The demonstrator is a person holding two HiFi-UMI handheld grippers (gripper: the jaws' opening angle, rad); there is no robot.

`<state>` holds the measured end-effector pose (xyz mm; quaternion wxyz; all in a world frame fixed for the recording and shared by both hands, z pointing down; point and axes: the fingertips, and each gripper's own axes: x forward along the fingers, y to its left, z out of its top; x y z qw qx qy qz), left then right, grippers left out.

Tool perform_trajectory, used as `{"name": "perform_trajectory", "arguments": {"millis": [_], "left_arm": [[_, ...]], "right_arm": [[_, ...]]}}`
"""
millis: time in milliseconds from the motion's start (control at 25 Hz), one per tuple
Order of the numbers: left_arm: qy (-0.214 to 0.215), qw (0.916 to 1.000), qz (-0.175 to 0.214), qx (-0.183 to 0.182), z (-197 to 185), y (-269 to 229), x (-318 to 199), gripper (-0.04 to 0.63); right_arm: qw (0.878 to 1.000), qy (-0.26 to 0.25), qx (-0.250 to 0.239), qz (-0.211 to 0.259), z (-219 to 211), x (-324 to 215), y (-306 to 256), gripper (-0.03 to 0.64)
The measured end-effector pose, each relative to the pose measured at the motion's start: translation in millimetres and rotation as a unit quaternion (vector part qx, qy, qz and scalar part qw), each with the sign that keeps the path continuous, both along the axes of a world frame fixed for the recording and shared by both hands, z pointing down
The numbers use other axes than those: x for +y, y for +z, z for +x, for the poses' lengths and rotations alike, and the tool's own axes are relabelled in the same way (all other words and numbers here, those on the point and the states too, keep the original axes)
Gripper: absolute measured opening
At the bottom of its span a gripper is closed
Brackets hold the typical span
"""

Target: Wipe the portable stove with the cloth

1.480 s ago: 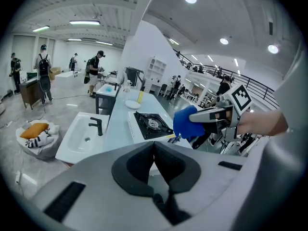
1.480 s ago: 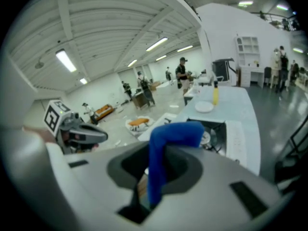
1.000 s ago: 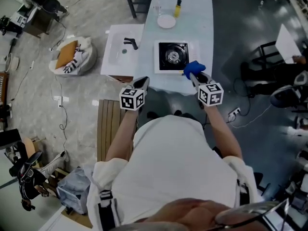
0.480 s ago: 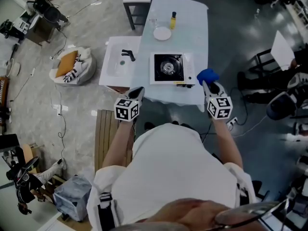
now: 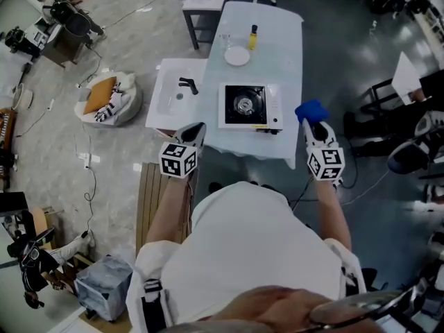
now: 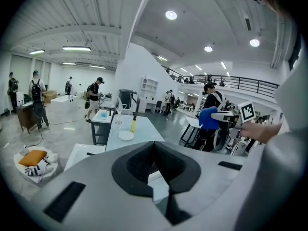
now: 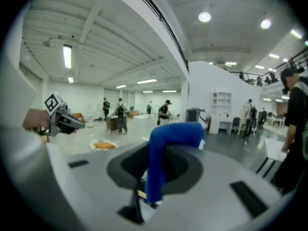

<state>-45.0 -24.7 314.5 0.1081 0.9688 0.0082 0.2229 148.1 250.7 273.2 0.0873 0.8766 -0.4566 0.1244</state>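
The portable stove, white with a black burner panel, sits near the front edge of a pale table. My right gripper is shut on a blue cloth and is held off the table's right side, apart from the stove. In the right gripper view the cloth hangs folded between the jaws of the right gripper. My left gripper hovers at the table's front left corner, shut and holding nothing. The left gripper view shows the left gripper with its pads together, and the cloth at the right.
A white plate, a yellow bottle and a glass stand behind the stove. A white sink unit with a black tap adjoins the table's left side. A wooden bench stands below it. People stand far off.
My right gripper has carried the blue cloth from the stove's front right corner out to the right, past the table's edge. The left gripper has shifted slightly left.
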Motion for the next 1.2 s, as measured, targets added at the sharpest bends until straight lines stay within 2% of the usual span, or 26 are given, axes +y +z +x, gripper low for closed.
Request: {"name": "perform_trajectory", "arguments": {"millis": [320, 680, 1200], "left_arm": [[-0.008, 0.9998, -0.014, 0.007, 4, -4, -1, 0.032], [-0.010, 0.9998, -0.016, 0.005, 9, -1, -6, 0.032], [-0.010, 0.9997, -0.019, 0.010, 3, -4, -5, 0.032]], "right_arm": [[1.000, 0.009, -0.006, 0.000, 2, 4, -1, 0.081], [1.000, 0.011, 0.015, 0.006, 3, 0, -9, 0.081], [1.000, 0.002, 0.004, 0.012, -9, -5, -7, 0.081]]}}
